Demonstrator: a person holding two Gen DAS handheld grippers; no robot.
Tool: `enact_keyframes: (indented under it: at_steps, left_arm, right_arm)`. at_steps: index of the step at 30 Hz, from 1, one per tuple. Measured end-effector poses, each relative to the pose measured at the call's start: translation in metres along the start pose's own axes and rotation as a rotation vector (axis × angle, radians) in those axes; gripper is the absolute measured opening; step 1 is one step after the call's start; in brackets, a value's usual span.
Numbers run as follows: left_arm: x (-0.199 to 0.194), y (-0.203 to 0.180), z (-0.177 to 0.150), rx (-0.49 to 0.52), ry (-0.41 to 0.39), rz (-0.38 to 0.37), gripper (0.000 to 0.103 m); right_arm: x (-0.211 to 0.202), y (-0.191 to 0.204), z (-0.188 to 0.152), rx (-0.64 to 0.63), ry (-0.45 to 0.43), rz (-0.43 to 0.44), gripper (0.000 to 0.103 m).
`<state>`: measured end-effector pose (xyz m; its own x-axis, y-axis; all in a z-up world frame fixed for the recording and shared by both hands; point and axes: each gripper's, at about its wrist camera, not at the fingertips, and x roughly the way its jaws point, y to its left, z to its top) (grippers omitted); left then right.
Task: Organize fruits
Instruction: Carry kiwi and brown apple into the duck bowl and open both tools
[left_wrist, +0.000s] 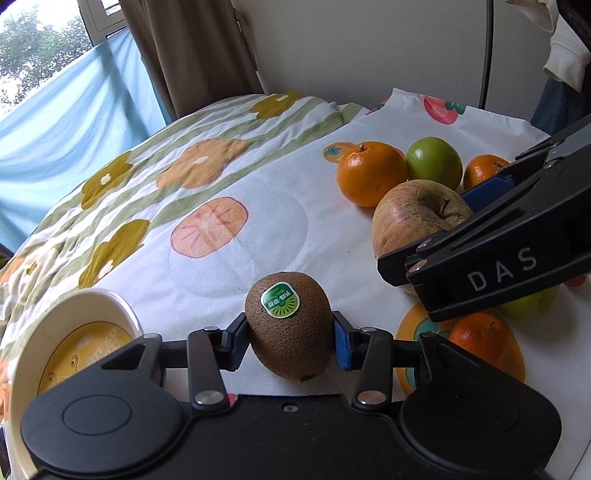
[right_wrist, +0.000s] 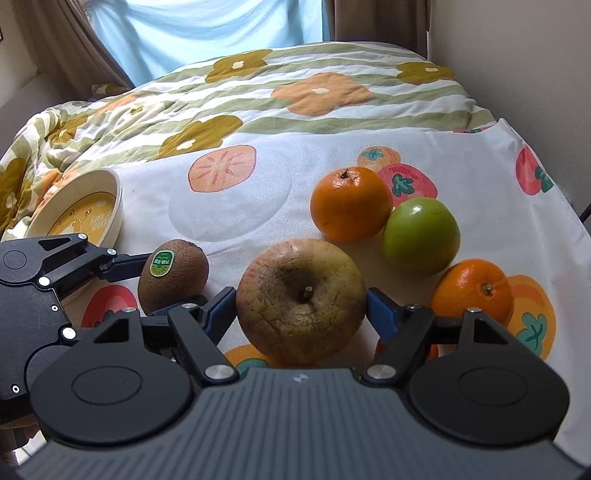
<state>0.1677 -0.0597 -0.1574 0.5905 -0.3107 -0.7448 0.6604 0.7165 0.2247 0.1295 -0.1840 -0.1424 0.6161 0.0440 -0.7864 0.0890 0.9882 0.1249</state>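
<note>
Left gripper (left_wrist: 290, 334) jaws pinch a brown kiwi (left_wrist: 289, 325) with a green sticker, blue pads pressed on both its sides, lower centre of the left wrist view; the same kiwi sits at left centre of the right wrist view, where only one finger is seen against it. Right gripper (right_wrist: 301, 308) jaws are spread around a large wrinkled yellow-red apple (right_wrist: 301, 297), stem up, lower centre of its own view; pads stand just beside the apple's flanks, and contact on either side cannot be told. No earlier view to compare. In the left wrist view that gripper enters from the right edge with the apple between its fingers. Behind the apple, upper right of the right wrist view: a large orange (right_wrist: 350, 203), a green apple (right_wrist: 421, 236) touching it, and a smaller orange (right_wrist: 472, 291) just beside the right finger. Another small orange (left_wrist: 478, 341) shows under the right gripper in the left wrist view, lower right. A cream bowl (right_wrist: 114, 206) with yellow printed bottom sits at the left, near the kiwi, empty side tilted toward the cameras. All lie on a white fruit-print cloth (right_wrist: 258, 206) over a bed with a flowered quilt (right_wrist: 295, 96); blue curtain (right_wrist: 207, 33) at top.
</note>
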Motion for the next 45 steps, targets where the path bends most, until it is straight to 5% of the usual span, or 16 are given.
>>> enact_keyframes:
  at_steps: [24,34,45]
  left_arm:
    - [-0.138,-0.002,-0.012,-0.431,-0.025,0.333,0.050]
    - [-0.154,0.067,-0.029,-0.448,-0.032,0.420,0.050]
    - [-0.123,0.149,-0.042,-0.375,-0.021,0.385,0.050]
  right_arm:
    - [-0.089,0.034,0.013,-0.260,-0.068,0.242,0.090]
    - [-0.088,0.097,0.034,-0.278,-0.092,0.280,0.090]
    - [-0.045,0.178,0.063,-0.236,-0.097,0.268,0.090]
